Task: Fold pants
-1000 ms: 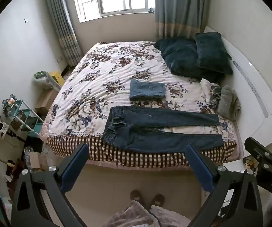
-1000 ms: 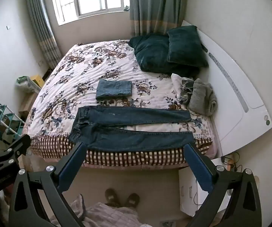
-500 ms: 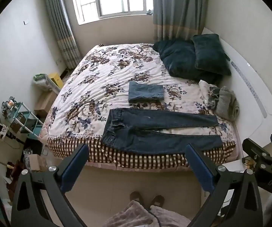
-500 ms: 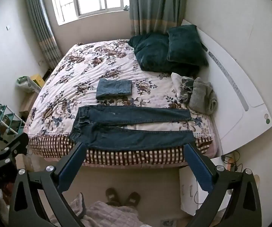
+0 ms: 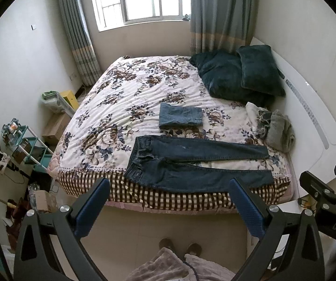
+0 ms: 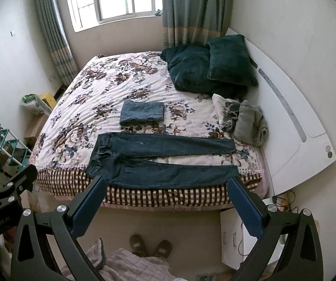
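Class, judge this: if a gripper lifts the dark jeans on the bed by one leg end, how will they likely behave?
The dark jeans are probably floppy: they lie flat, so the rest would sag. The hem overhanging the bed edge may slide off.

The left black two-finger gripper with blue pads [image 5: 168, 205] is held high with its jaws spread wide and empty. The right black gripper with blue pads [image 6: 165, 202] is the same, beside it. The person's slippered feet [image 6: 150, 248], probably standing, show below.
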The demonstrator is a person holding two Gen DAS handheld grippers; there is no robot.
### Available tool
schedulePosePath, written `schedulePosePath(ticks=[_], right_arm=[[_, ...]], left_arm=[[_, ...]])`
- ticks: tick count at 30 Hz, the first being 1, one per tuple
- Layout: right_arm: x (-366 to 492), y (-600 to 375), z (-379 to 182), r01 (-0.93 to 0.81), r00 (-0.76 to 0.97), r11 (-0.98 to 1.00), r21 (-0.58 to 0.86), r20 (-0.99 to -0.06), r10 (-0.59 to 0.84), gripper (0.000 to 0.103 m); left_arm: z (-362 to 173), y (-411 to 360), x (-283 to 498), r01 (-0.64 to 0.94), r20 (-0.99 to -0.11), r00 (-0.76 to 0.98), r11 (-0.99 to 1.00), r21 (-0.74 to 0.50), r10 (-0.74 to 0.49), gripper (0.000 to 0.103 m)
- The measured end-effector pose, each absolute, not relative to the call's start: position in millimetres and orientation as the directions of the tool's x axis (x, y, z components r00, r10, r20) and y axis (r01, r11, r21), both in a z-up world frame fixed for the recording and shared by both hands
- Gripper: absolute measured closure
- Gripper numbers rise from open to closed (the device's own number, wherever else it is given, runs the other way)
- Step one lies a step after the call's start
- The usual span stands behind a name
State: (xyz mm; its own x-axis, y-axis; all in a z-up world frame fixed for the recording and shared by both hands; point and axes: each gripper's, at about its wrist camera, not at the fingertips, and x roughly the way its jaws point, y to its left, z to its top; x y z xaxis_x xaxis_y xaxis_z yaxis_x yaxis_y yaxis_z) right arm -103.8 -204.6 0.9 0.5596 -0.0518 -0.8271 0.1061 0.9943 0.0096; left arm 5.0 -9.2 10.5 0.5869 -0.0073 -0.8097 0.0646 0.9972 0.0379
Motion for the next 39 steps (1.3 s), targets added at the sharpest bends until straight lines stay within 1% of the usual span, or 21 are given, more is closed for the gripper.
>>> schedulePosePath(ticks=[39], right_arm=[[-104, -189, 13, 0.096, 0.565, 0.995, 0.012, -0.824, -0.045, 0.0]], left_arm=[[20, 0, 5, 0.056, -0.802, 0.597, 0.998, 0.037, -0.004, 0.0]])
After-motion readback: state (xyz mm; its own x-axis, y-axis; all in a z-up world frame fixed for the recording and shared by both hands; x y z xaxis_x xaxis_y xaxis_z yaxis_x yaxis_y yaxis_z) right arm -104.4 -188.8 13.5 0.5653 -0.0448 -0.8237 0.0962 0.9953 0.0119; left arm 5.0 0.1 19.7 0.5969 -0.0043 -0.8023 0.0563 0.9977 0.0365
